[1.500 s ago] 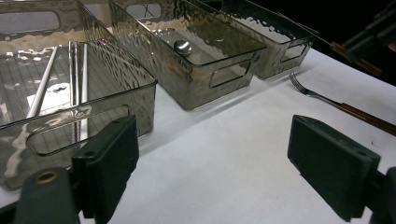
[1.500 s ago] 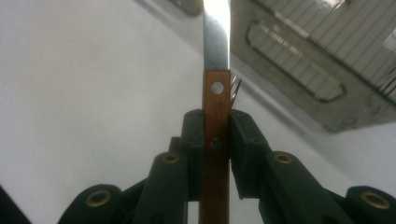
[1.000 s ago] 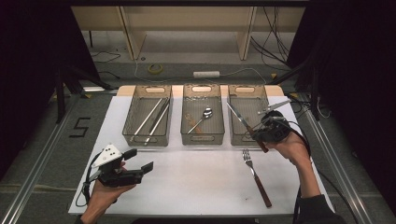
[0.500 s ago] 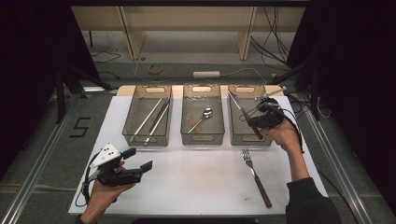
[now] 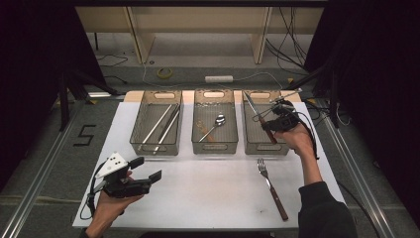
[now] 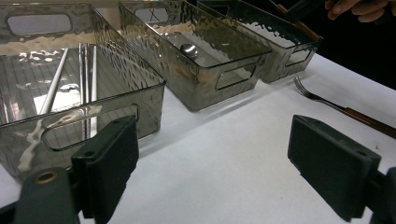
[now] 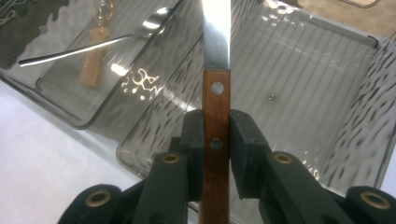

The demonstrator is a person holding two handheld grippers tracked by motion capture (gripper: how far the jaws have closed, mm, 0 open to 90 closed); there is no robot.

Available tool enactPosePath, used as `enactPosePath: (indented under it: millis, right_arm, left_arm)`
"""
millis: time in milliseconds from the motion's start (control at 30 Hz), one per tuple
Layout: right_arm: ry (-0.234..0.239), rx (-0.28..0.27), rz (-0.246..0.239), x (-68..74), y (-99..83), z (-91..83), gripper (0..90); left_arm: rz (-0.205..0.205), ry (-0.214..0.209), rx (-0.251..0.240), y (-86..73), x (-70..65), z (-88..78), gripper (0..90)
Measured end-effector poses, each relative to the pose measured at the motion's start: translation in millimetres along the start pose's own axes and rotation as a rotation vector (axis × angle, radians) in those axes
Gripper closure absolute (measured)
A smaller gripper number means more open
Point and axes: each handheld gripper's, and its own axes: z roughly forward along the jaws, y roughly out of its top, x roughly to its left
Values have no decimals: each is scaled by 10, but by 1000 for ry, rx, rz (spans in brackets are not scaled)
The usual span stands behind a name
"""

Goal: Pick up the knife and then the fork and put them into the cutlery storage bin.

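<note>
My right gripper (image 5: 276, 122) (image 7: 216, 136) is shut on the wooden handle of a table knife (image 5: 252, 106) (image 7: 216, 91). It holds the knife over the empty right bin (image 5: 265, 148) (image 7: 355, 116), with the blade pointing to the far left. A fork (image 5: 270, 186) (image 6: 327, 100) with a wooden handle lies on the white table in front of that bin. Near the front left of the table, my left gripper (image 5: 147, 168) (image 6: 219, 161) stands open with nothing between its jaws.
Three smoky clear bins stand in a row. The left bin (image 5: 153, 148) (image 6: 140, 100) holds long metal rods (image 5: 163, 126). The middle bin (image 5: 214, 147) holds a spoon (image 5: 215, 124) (image 7: 116, 39) and a small tan piece. Dark curtains flank the table.
My right hand has carried the knife away from the person, farther over the right bin. My left gripper has stayed where it was.
</note>
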Motion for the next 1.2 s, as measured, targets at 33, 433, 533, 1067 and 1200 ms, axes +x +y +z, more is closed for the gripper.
enactPosePath:
  millis: [33, 433, 533, 1067, 1200]
  right_arm:
    - [2, 0, 2, -6, 3, 12, 773]
    - [-13, 12, 40, -31, 50, 125, 773]
    - [-23, 7, 47, -48, 55, 140, 773]
    - [-62, 52, 73, -103, 96, 307, 773]
    - [-69, 61, 82, -101, 90, 335, 773]
  left_arm:
    - [1, 0, -1, 0, -1, 0, 161]
    - [4, 2, -2, 1, -3, 1, 161]
    - [4, 1, -2, 1, -4, 0, 161]
    - [1, -3, -1, 1, -8, 4, 161]
    - [0, -2, 0, 0, -4, 2, 161]
